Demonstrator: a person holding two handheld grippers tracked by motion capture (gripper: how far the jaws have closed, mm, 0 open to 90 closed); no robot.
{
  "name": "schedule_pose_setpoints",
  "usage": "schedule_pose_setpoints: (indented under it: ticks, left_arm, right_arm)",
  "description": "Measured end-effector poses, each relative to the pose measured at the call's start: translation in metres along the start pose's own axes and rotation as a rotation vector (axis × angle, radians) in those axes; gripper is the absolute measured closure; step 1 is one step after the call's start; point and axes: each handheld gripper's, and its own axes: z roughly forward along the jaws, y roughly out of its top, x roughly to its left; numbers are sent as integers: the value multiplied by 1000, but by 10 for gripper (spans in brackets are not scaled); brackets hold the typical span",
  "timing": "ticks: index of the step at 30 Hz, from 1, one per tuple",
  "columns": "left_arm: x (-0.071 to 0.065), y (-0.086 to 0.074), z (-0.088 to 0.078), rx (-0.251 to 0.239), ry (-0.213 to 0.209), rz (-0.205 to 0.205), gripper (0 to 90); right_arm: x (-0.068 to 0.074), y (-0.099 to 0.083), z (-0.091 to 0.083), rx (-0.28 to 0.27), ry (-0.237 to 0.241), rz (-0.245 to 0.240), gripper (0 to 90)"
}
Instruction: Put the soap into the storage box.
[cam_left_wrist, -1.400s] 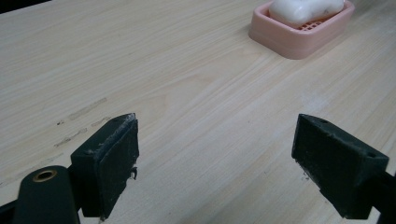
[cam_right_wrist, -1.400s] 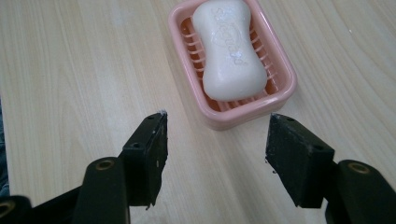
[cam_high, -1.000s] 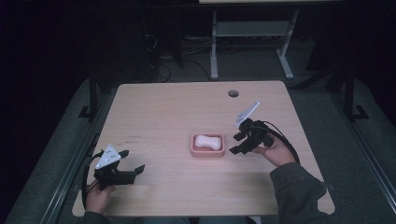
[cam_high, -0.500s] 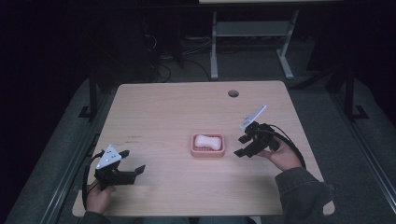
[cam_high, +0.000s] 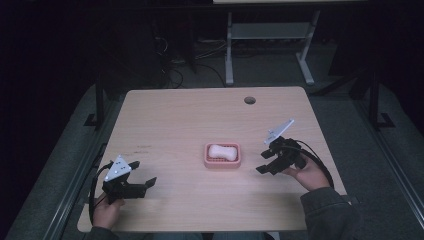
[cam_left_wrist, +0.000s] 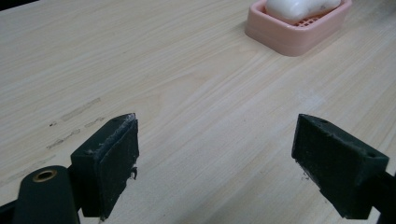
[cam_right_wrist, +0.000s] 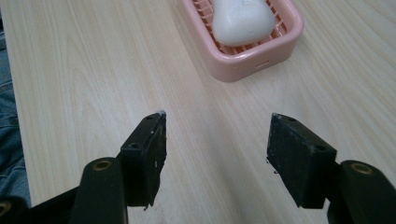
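A pink soap dish (cam_high: 222, 155) is seen near the middle of the desk (cam_high: 175, 120), with a white bar of soap (cam_high: 223, 152) lying inside it on the slotted floor. The right claw (cam_high: 263, 163) is held just to the right of the dish, apart from it, pointing toward it; its jaws are parted at a middling width, have just been opening, and nothing is held between them. In the right claw's own view, bare wood is seen between the jaws and the dish (cam_right_wrist: 243, 32) with the soap (cam_right_wrist: 243, 19). The left claw (cam_high: 142, 184) is held at the near left corner of the desk, well apart from the dish, its jaws spread wide and empty. In the left claw's view, a few faint scuff marks (cam_left_wrist: 74, 121) are seen on the wood. A round cable hole (cam_high: 249, 100) is set near the far edge. Beyond the desk, a metal frame (cam_high: 270, 35) and loose cables (cam_high: 180, 60) are seen on the dark floor. Nothing stands between either claw and the dish.
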Motion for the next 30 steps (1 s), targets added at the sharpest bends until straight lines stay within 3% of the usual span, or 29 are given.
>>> schedule_pose_setpoints:
  ticks: [30]
  left_arm:
    - [-2,0,0,3,1,13,145]
  right_arm:
    - [18,-55,-8,-34,-17,83,353]
